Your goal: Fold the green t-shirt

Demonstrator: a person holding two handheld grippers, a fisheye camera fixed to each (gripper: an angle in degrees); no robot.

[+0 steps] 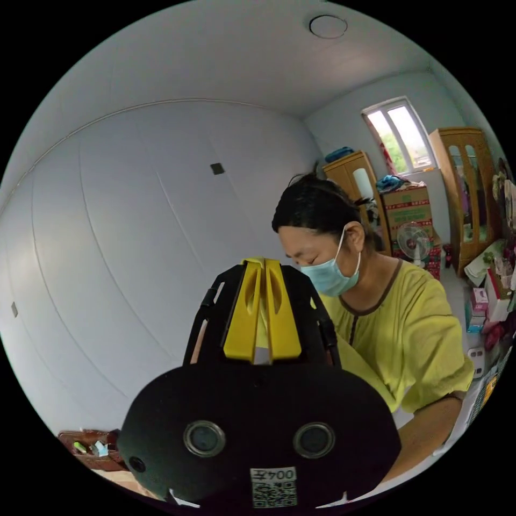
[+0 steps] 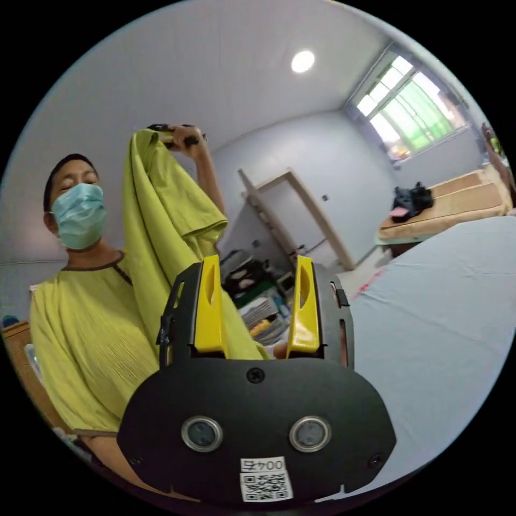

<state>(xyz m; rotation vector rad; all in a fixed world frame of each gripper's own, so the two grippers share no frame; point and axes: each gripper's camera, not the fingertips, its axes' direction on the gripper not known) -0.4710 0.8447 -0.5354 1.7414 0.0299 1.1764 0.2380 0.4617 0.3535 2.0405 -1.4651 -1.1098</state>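
Observation:
The green t-shirt [image 2: 166, 226] hangs in the air in front of a person who wears a similar yellow-green top [image 2: 86, 333]. A raised hand holds my left gripper [image 2: 172, 134] at the shirt's top edge. In the left gripper view, my left gripper [image 1: 263, 263] has its yellow jaws pressed together on a strip of the green t-shirt [image 1: 262, 325], and more cloth trails off to the lower right. My right gripper [image 2: 257, 309] is open and lower down. The shirt's lower part hangs just behind its jaws, and they do not press on it.
A bed with a pale blue sheet [image 2: 441, 322] lies to the right. Beyond it a wooden platform [image 2: 457, 207] carries a dark bundle [image 2: 411, 200]. Wooden cabinets [image 1: 467, 188], a cardboard box [image 1: 411, 207], a fan [image 1: 414, 242] and floor clutter [image 2: 258, 306] stand around the room.

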